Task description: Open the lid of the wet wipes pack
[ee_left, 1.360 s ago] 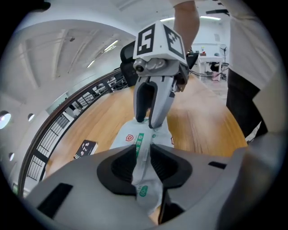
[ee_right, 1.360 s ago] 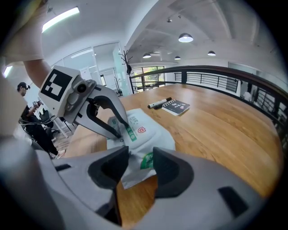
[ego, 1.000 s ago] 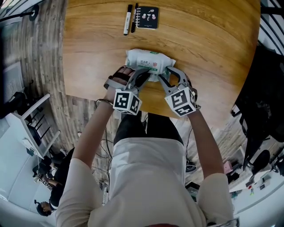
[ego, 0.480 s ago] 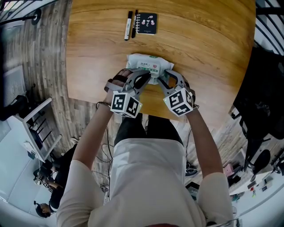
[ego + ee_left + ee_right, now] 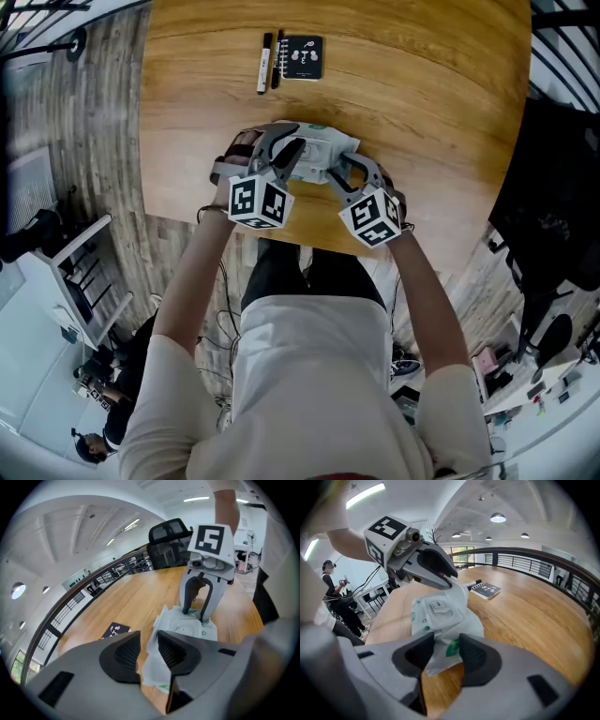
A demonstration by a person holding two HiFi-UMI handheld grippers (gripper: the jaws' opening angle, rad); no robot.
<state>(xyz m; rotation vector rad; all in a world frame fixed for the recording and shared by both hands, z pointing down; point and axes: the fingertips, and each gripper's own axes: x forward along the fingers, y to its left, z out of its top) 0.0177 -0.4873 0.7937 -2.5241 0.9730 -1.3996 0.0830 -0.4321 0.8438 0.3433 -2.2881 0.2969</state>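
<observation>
Right gripper view: right gripper [image 5: 446,643] clamps the wet wipes pack [image 5: 440,613]; left gripper [image 5: 149,640] jaws are opening narrowly, the pack's far edge between them.

The wooden desk [image 5: 441,112] carries a wipes pack [image 5: 323,150] near its 6 o'clock edge; a notebook [image 5: 303,57] and two markers [image 5: 263,64] lie at 12 o'clock.

Head view: set above the person, facing steeply down on the light-brown wooden tabletop [image 5: 422,112]. Left and right gripper views: low, close, facing each other across the white soft-plastic wet wipes pack [image 5: 192,627] at the tabletop's near edge. All three views share it.
</observation>
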